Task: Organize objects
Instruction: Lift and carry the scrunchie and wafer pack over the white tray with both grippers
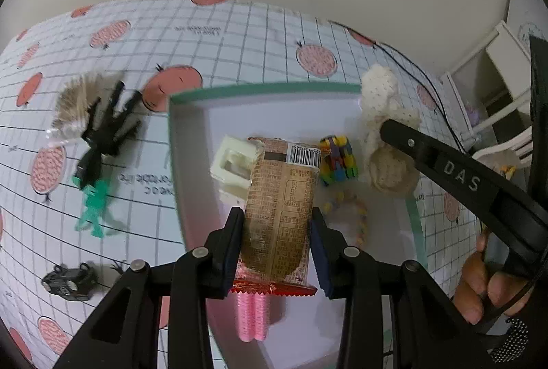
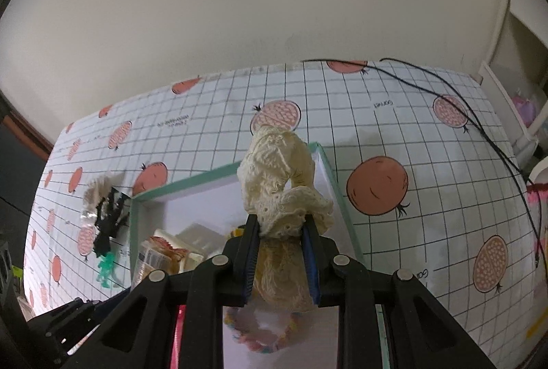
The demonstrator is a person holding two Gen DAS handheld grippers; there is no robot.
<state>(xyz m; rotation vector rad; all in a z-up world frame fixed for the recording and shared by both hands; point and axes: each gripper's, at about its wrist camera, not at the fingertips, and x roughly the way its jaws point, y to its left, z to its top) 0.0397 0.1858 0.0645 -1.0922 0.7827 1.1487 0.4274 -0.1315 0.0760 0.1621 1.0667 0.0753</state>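
Note:
My left gripper (image 1: 276, 215) is shut on a brown snack packet (image 1: 279, 208) with a barcode, held over the white box with a green rim (image 1: 260, 90). Inside the box lie a white plastic block (image 1: 234, 163), a multicoloured block toy (image 1: 339, 160), a bead bracelet (image 1: 349, 215) and a pink roller (image 1: 253, 317). My right gripper (image 2: 280, 221) is shut on a cream lace cloth (image 2: 277, 170), held above the same box (image 2: 191, 184); in the left wrist view that cloth (image 1: 383, 109) hangs at the box's right side.
On the pomegranate-print tablecloth (image 1: 239, 33), left of the box, lie a black spider toy (image 1: 102, 129), a fuzzy beige tuft (image 1: 77, 95), a green figure (image 1: 94, 204) and a small black car (image 1: 70, 280). A black cable (image 2: 479, 129) crosses the cloth at right. White shelves (image 1: 496, 67) stand beyond.

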